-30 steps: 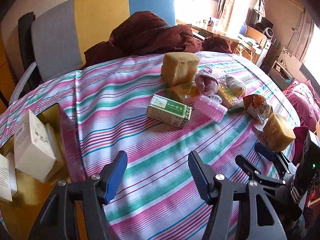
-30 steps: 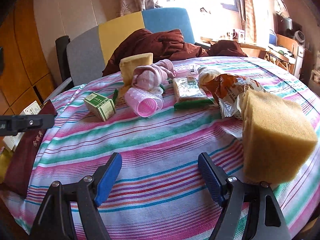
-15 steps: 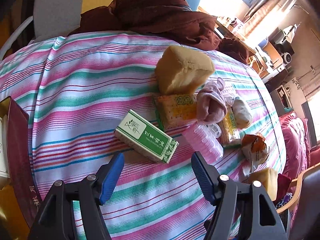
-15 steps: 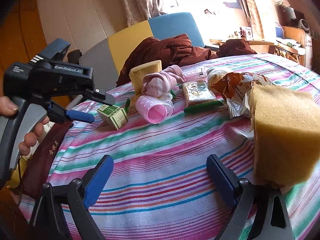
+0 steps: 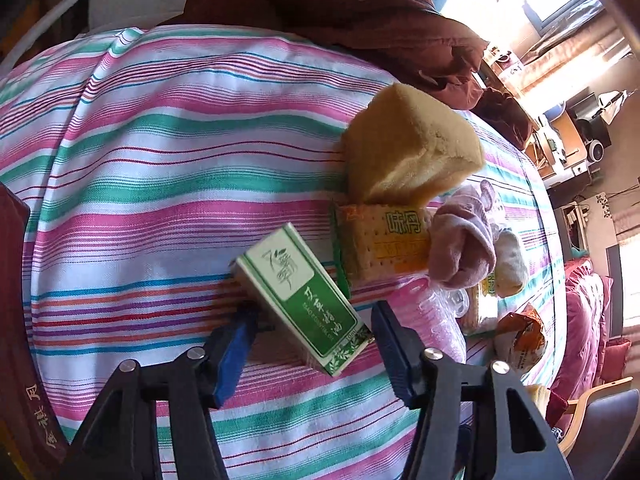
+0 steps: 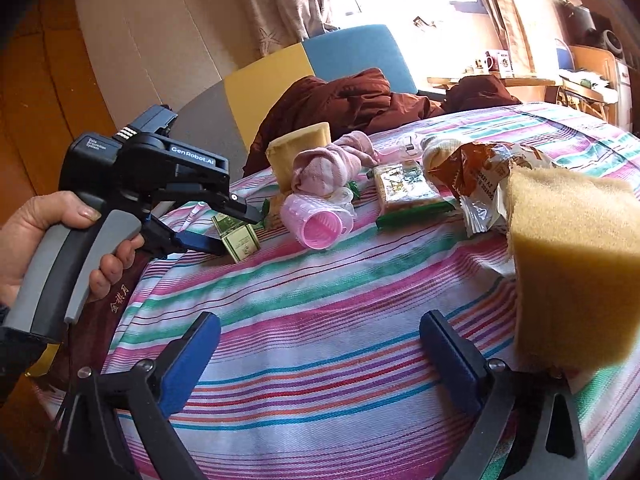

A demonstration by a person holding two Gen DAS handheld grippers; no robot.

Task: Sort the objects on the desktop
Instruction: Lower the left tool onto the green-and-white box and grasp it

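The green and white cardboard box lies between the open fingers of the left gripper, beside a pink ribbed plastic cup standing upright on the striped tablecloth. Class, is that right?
Not quite. The pink ribbed plastic cup lies on its side, its mouth facing the right wrist view. The rest holds: the green and white cardboard box sits between the open fingers of the left gripper on the striped tablecloth.

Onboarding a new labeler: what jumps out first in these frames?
The left tongs stand open around a green-and-white box on the striped tablecloth, fingers either side, not yet closed. Just behind sits a clutter pile: a yellow sponge, pink socks and a cracker packet. In the right wrist view, a second sponge looms beside the open, empty right tongs.
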